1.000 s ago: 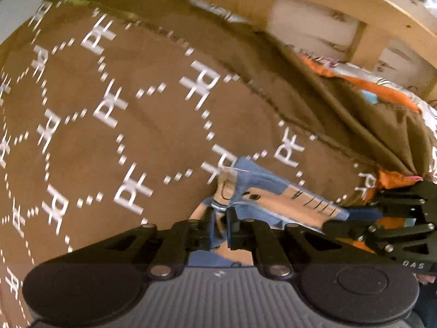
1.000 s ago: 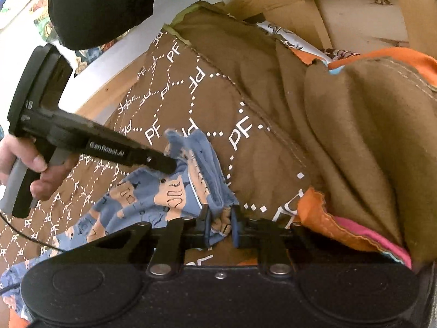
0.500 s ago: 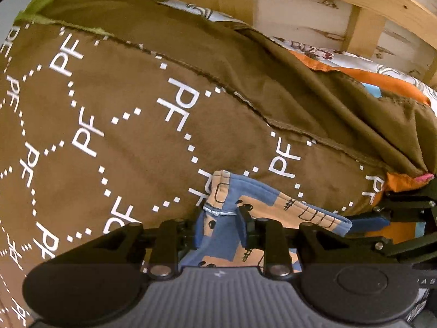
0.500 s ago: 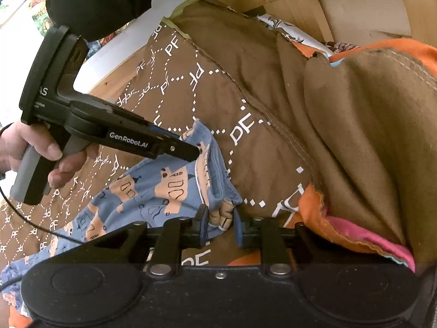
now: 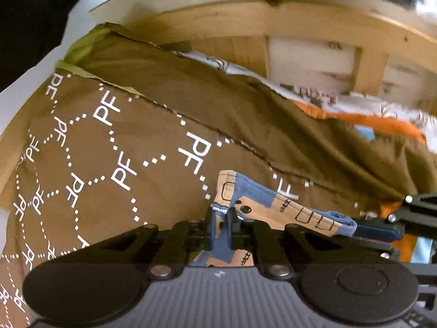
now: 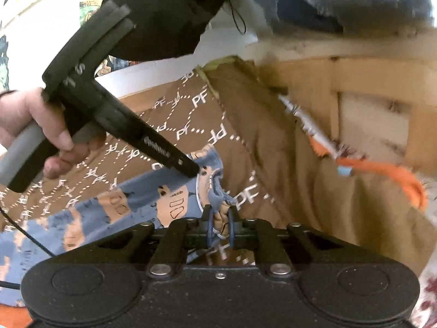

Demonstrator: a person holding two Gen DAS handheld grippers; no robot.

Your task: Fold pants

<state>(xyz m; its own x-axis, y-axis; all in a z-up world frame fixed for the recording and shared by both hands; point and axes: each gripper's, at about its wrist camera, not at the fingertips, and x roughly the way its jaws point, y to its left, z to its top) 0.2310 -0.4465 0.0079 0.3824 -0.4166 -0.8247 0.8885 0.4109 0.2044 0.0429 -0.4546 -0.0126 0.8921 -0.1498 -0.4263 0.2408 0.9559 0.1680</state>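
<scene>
Pants (image 6: 114,213), blue cotton with tan print, lying on brown PF-lettered blanket (image 5: 109,164); left gripper (image 5: 221,218) and right gripper (image 6: 220,220) jaws closing, pinching waistband.

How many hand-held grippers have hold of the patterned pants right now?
2. The left hand-held gripper is closing on one fabric edge of the blue-and-tan pants; the right hand-held gripper is closing on the bunched edge nearest its camera. No other gripper shows.

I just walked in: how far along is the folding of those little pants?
Early. Done: both grippers have hold of the blue pants at one end. In hand: left gripper and right gripper closing on that edge. Left: the pants still trail unfolded over the brown blanket.
</scene>
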